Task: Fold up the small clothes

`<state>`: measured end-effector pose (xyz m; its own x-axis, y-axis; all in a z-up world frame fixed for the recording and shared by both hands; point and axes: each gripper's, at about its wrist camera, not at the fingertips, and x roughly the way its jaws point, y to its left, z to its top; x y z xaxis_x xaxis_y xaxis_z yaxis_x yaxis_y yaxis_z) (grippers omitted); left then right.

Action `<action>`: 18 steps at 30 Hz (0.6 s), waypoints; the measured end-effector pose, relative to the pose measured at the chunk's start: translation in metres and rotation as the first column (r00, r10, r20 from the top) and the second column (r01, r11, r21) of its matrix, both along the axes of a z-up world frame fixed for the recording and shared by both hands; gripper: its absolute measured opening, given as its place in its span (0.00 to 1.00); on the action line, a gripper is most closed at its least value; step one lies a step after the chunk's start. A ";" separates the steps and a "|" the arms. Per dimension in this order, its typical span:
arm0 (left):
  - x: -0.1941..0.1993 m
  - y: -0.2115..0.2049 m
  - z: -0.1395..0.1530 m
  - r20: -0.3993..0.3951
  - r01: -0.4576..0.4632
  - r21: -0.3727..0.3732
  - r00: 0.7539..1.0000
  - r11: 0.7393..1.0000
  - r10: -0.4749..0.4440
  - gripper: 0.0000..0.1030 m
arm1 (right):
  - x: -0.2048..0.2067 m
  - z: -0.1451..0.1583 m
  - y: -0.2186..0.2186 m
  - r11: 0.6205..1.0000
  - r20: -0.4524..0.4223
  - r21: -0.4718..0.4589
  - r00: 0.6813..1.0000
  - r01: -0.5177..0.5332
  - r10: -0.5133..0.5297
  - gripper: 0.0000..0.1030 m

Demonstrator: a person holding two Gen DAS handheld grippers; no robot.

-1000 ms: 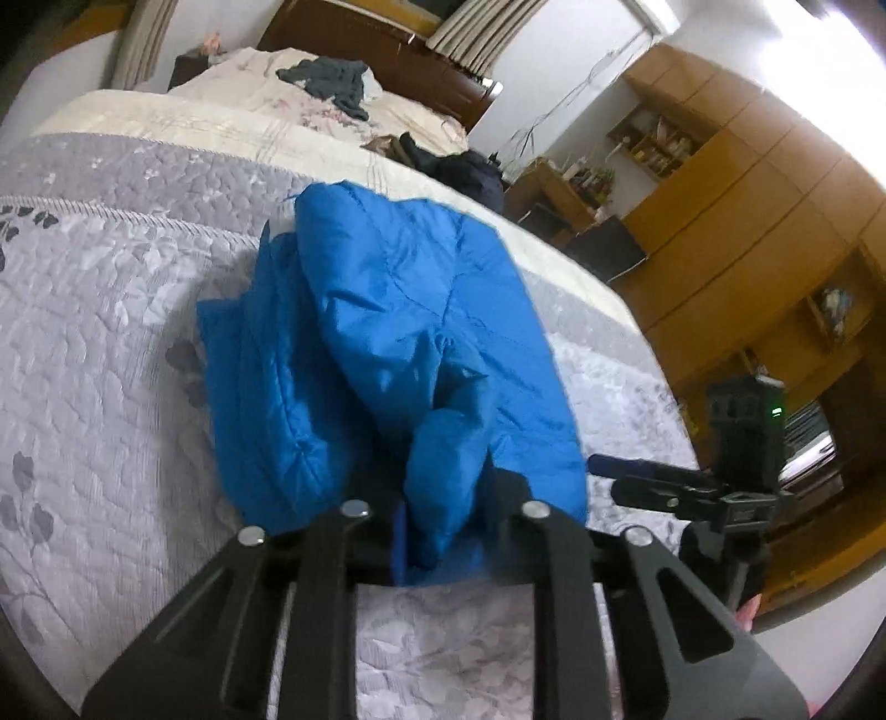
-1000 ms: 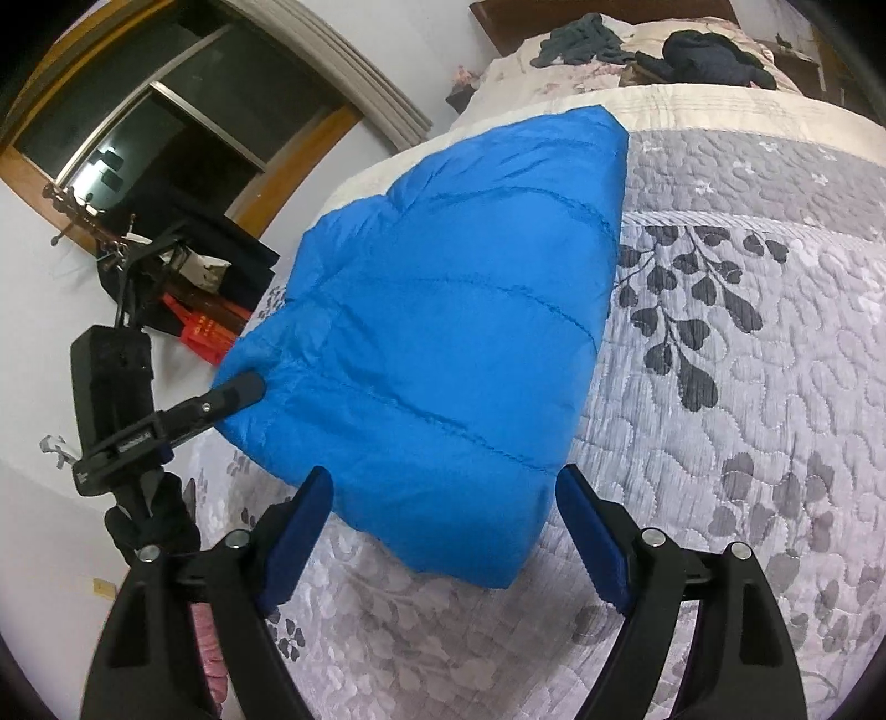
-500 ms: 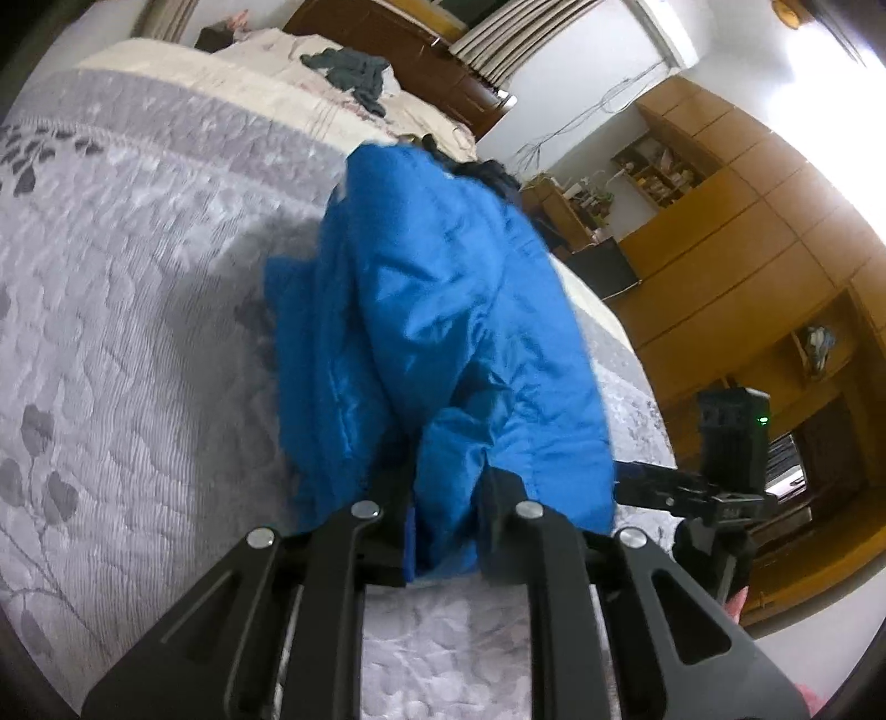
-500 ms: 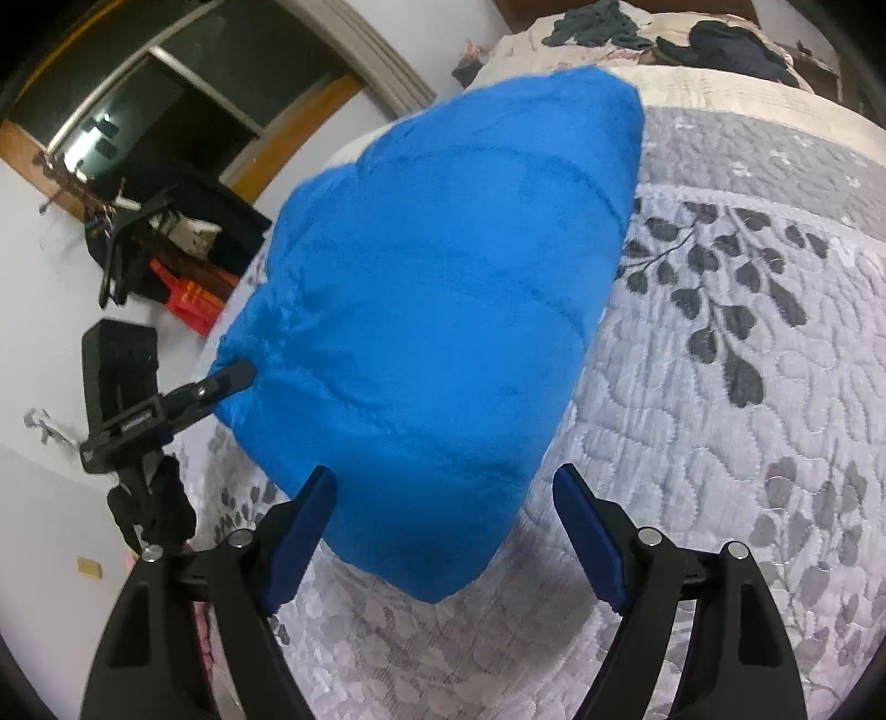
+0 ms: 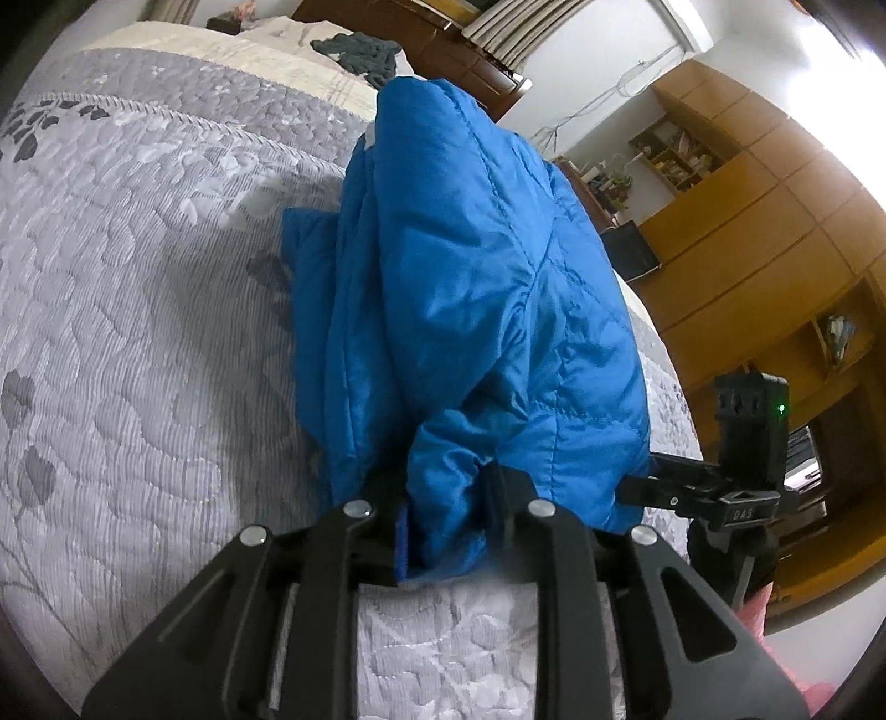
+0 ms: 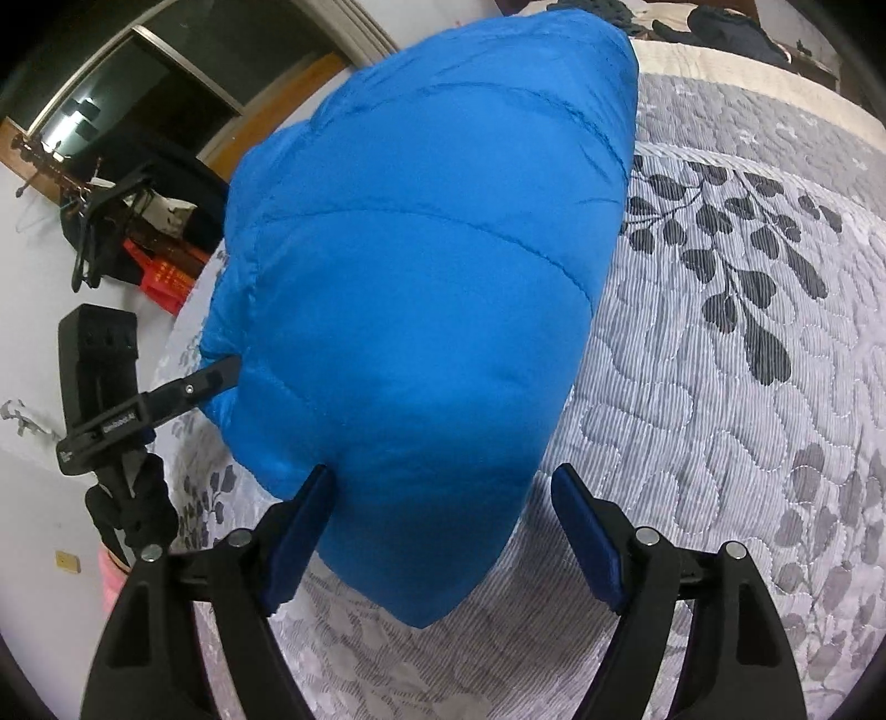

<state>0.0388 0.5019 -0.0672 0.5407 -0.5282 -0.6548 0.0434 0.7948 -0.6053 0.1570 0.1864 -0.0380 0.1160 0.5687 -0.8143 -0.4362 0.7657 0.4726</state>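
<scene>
A bright blue quilted puffer jacket (image 5: 470, 310) lies bunched on a grey floral quilt (image 5: 138, 343). My left gripper (image 5: 443, 509) is shut on a fold of the jacket at its near edge, and the fabric rises in a steep ridge from there. In the right wrist view the same jacket (image 6: 421, 288) bulges up as a smooth padded dome. My right gripper (image 6: 443, 515) stands open, its blue-padded fingers (image 6: 587, 531) on either side of the jacket's near corner without pinching it. The other gripper (image 6: 188, 387) shows at the jacket's left edge.
Dark clothes (image 5: 360, 50) lie by the pillows near the wooden headboard. Wooden cabinets and shelves (image 5: 747, 232) stand to the right of the bed. A dark window (image 6: 138, 94) and a red crate (image 6: 166, 271) are off the bed's left side. The right gripper's body (image 5: 742, 448) juts in.
My left gripper has lifted its hold of the jacket, so the fabric stands taller and folds over toward the far side. The right gripper has moved closer around the jacket's corner, still open.
</scene>
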 end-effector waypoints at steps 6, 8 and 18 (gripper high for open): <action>-0.004 0.012 0.026 0.021 0.005 -0.059 1.000 0.998 -0.004 0.66 | 0.001 0.022 -0.022 1.000 0.032 0.028 0.999 -0.011 0.010 0.78; -0.005 0.014 0.040 0.047 0.005 -0.049 0.999 0.999 -0.002 0.78 | 0.005 0.032 -0.030 0.998 0.045 0.057 0.999 0.001 -0.004 0.79; 0.062 0.022 0.050 0.006 -0.026 0.031 1.000 0.999 0.026 0.87 | 0.051 0.037 -0.051 0.983 -0.009 0.166 0.997 0.072 -0.072 0.85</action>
